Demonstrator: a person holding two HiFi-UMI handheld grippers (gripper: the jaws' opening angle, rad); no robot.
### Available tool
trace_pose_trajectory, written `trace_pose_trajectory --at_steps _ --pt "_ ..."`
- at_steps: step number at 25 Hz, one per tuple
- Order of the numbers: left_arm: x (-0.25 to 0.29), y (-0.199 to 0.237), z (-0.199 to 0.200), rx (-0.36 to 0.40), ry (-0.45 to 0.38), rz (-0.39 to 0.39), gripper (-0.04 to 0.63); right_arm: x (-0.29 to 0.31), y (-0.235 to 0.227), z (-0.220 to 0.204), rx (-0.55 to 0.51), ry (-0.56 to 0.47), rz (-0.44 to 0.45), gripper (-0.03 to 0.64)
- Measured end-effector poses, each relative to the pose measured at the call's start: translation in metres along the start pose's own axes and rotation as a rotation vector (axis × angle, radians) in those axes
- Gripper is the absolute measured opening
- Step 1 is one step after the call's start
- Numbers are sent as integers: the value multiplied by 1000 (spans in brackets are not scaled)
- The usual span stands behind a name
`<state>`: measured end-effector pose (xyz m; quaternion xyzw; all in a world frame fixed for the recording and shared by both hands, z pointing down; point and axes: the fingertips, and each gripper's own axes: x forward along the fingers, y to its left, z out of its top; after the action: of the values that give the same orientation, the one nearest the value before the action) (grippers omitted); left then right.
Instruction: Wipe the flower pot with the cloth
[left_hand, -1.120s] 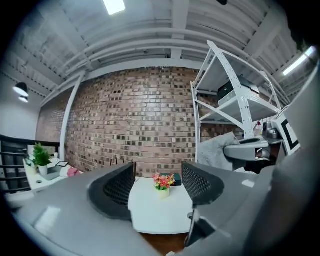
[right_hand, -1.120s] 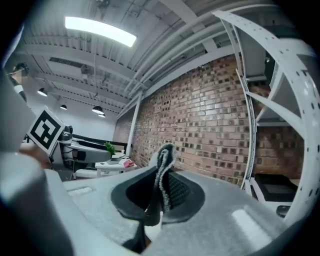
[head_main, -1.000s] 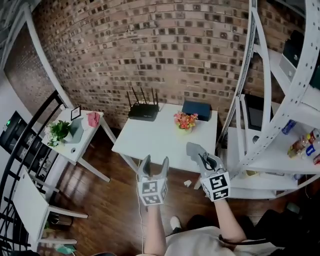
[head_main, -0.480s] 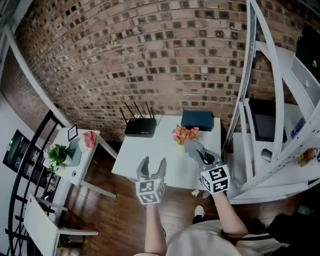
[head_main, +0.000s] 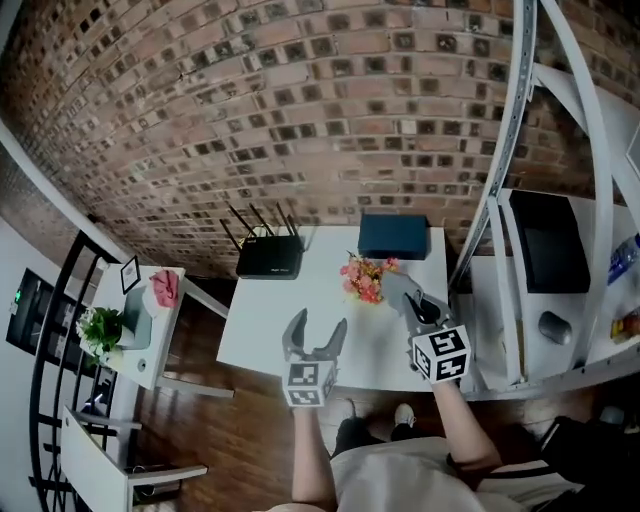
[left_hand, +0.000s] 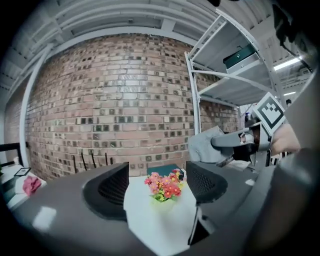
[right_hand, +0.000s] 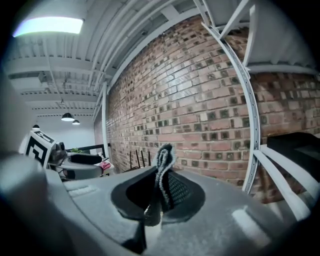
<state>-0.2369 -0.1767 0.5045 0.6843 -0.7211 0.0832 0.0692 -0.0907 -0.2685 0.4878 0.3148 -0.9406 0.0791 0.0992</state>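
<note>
The flower pot (head_main: 365, 281), a small pot of pink and red flowers, stands on the white table (head_main: 270, 330) towards its back right. My left gripper (head_main: 316, 331) hovers over the table's near part. Its jaws are opening with nothing between them. In the left gripper view the flower pot (left_hand: 162, 186) shows far ahead through the gap of the left gripper (left_hand: 156, 186). My right gripper (head_main: 416, 306) is shut on the grey cloth (head_main: 400, 290), just right of the pot. The cloth (right_hand: 163, 167) stands up pinched between the jaws of the right gripper (right_hand: 161, 187).
A black router (head_main: 268, 262) and a dark blue box (head_main: 392, 236) sit at the table's back against the brick wall. White metal shelving (head_main: 515, 200) stands close on the right. A side table (head_main: 150, 330) at the left holds a green plant (head_main: 98, 326) and a pink thing (head_main: 165, 288).
Both grippers have moved forward from over the floor to over the table. The right one with the cloth has come close beside the flower pot. The left jaws stand slightly wider.
</note>
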Motion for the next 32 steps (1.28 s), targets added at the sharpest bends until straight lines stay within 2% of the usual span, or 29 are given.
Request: trace_pose_trajectory --at_steps 8,14,15,17,18,20,27,32 --pt "54 8 -120 63 244 -229 425 19 -28 -25 45 76 -169 2" --pt "68 5 -192 90 355 -414 459 21 -31 -56 68 154 -258 2" --pt "71 4 -200 89 365 -443 475 20 -33 -60 74 163 -273 2" --pt "79 0 -214 69 375 -498 566 17 -36 -70 95 182 -301 2" --pt "84 -2 -220 57 378 -517 585 16 -37 -75 109 193 -312 2" --pt "97 -2 -229 50 384 -532 629 15 -37 -85 127 213 -327 2" --pt "157 -5 -242 92 387 -564 630 13 -32 -112 155 274 -364 2" --pt "195 -9 -241 98 378 -540 630 11 -38 -120 166 289 -395 2"
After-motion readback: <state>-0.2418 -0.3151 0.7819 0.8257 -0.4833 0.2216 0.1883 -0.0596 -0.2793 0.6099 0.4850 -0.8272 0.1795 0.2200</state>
